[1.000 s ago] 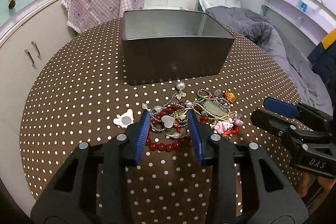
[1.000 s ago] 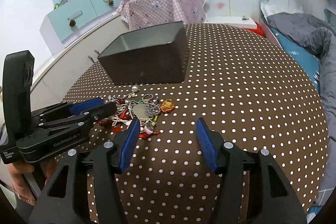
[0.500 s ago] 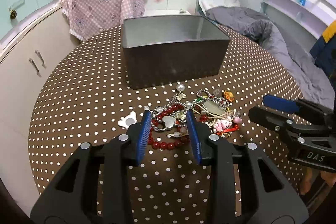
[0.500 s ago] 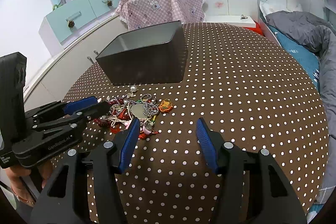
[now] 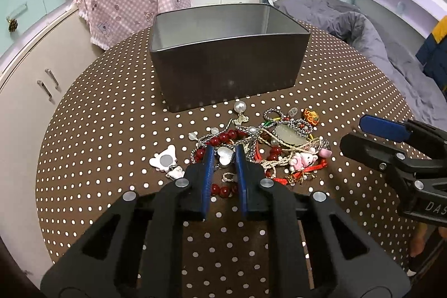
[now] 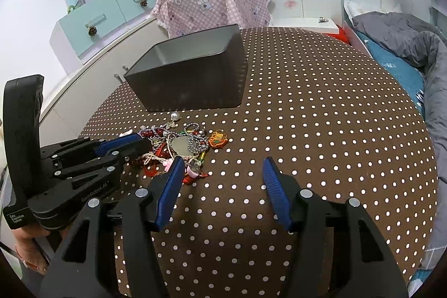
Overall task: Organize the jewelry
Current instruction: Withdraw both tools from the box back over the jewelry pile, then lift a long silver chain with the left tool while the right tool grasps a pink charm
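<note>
A tangled pile of jewelry (image 5: 268, 147) lies on the brown polka-dot table (image 5: 111, 130), just in front of an open dark grey metal box (image 5: 229, 74). My left gripper (image 5: 225, 151) has its jaws narrowed around a white heart pendant (image 5: 225, 154) and silver chain at the pile's left side, among red beads (image 5: 223, 136). Contact is hard to judge. My right gripper (image 6: 223, 169) is wide open and empty, hovering right of the pile (image 6: 181, 147); it also shows in the left wrist view (image 5: 391, 136).
A white bear-shaped charm (image 5: 164, 158) lies apart, left of the pile. A pearl drop (image 5: 239, 106) sits near the box (image 6: 190, 80). A pink checked cloth (image 5: 131, 2) drapes behind the table. A bed with grey bedding (image 5: 363, 30) is to the right.
My left gripper's jaws have closed in from wide open to a narrow gap around the heart pendant and chain. The right gripper stays open and barely moves.
</note>
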{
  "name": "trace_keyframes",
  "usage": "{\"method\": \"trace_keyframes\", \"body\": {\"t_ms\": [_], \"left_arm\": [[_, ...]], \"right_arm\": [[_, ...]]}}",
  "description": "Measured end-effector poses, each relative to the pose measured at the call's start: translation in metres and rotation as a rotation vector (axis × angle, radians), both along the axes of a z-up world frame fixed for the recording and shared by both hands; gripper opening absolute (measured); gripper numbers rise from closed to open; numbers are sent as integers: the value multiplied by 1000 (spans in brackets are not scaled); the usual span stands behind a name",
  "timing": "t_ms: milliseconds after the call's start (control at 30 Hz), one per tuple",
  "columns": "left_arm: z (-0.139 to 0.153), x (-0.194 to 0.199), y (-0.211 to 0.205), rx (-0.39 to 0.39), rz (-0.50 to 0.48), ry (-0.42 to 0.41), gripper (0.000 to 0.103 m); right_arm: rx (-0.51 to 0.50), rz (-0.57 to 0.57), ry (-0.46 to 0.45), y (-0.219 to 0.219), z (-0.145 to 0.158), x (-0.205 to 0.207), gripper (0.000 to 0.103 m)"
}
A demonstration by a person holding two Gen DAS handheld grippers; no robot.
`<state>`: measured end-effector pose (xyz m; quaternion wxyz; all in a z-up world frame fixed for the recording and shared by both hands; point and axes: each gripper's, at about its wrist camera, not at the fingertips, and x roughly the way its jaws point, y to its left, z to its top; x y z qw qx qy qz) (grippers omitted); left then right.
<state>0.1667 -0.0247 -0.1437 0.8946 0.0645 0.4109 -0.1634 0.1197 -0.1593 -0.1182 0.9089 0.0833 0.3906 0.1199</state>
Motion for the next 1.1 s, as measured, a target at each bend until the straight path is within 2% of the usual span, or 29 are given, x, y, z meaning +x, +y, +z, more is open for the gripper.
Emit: {"method": "trace_keyframes", "body": {"t_ms": [100, 233, 400, 567, 800, 1100], "left_arm": [[7, -1, 11, -81, 12, -17, 13], [33, -9, 39, -249, 62, -72, 13], [59, -22, 74, -319, 139, -145, 13], [72, -31, 101, -345, 187, -179, 13], [69, -38, 123, -369, 231, -191, 13], [82, -52, 148, -393, 279, -258, 13]], "right_arm": [[-2, -7, -15, -1, 1, -2, 55], [-16, -13, -51, 1, 6, -8, 55], [-50, -12, -93, 8, 11, -14, 55], [-70, 30, -85, 25, 11, -8, 55], [-110, 90, -77, 53, 13, 3, 55], [-111, 201, -67, 93, 13, 13, 55]]}}
